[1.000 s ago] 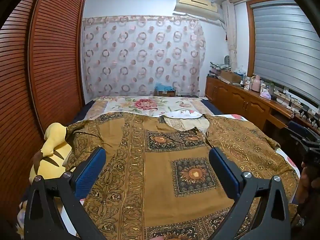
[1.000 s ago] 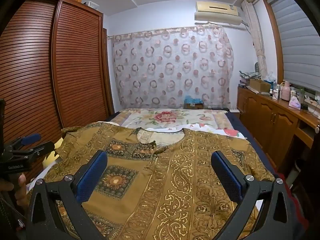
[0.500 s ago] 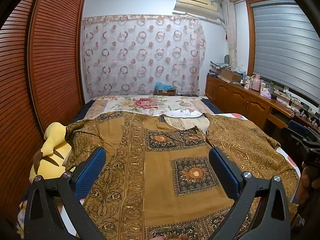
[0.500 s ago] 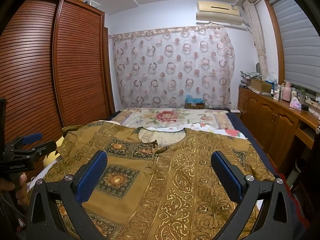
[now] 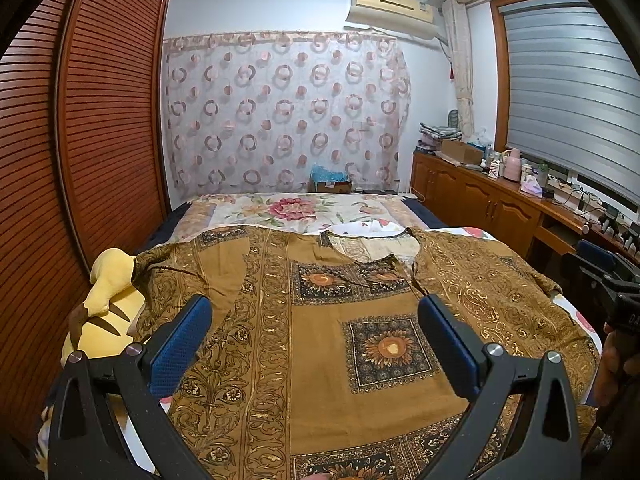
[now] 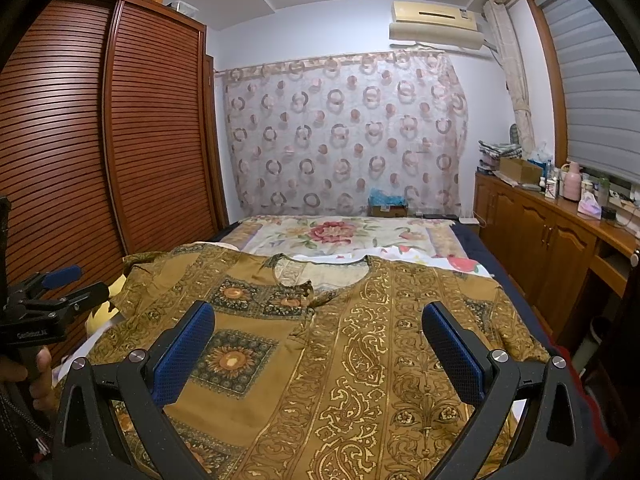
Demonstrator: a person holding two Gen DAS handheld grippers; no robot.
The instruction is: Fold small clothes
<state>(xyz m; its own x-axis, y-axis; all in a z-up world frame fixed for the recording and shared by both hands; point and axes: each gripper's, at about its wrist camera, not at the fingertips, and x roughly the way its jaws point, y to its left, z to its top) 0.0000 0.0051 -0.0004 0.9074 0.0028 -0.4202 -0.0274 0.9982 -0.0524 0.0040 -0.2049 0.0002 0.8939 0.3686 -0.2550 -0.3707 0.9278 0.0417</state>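
A brown and gold patterned tunic [image 5: 320, 340] lies spread flat on the bed, neckline at the far side, sleeves out to both sides; it also shows in the right wrist view [image 6: 340, 340]. My left gripper [image 5: 314, 336] is open and empty, held above the garment's near left part. My right gripper [image 6: 318, 344] is open and empty above the near right part. The left gripper also shows at the left edge of the right wrist view [image 6: 48, 292], and the right gripper at the right edge of the left wrist view [image 5: 612, 280].
A yellow plush toy [image 5: 104, 312] lies at the bed's left edge by the slatted wardrobe [image 5: 80, 140]. A floral bedspread [image 5: 296, 212] covers the far bed. A wooden cabinet [image 6: 552, 240] with clutter runs along the right wall.
Both grippers have tilted up very slightly; the view of the tunic has shifted a little. Nothing was gripped or let go.
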